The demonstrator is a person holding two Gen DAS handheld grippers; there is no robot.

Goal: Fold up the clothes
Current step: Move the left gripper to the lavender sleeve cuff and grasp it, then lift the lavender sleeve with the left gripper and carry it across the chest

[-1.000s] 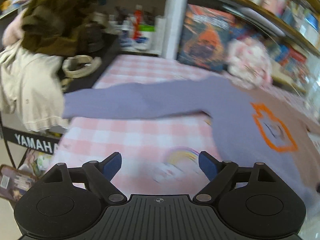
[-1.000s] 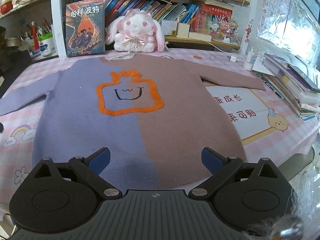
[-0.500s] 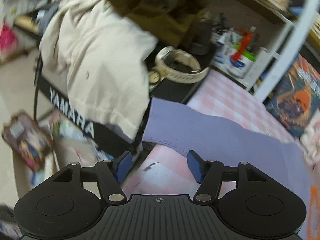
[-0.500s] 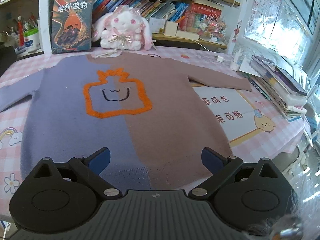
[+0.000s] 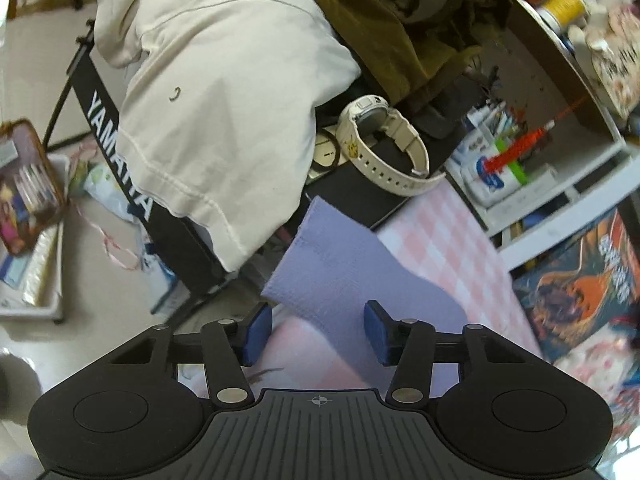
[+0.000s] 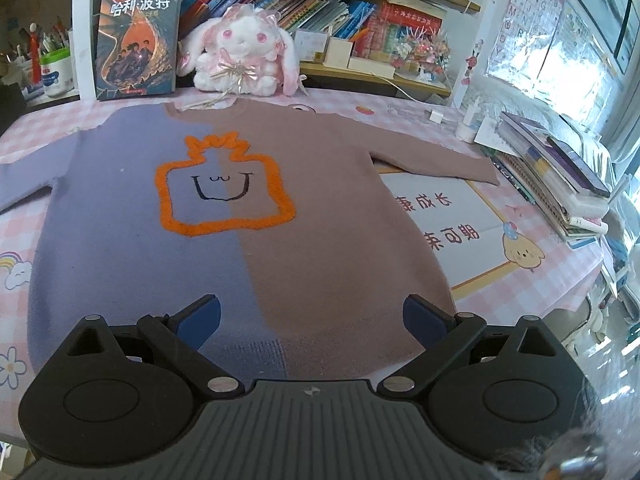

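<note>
Left wrist view: white "YAMAHA" lettering (image 5: 116, 156) runs down a black stand beyond the jaws. The left gripper (image 5: 318, 332) is released, its jaws either side of the purple sleeve (image 5: 340, 276), not clamping it.

Right wrist view: a book (image 6: 138, 38) reads "哈利·波特". The right gripper (image 6: 312, 316) gapes wide above the sweater (image 6: 280, 208) hem, which lies flat ahead.
</note>
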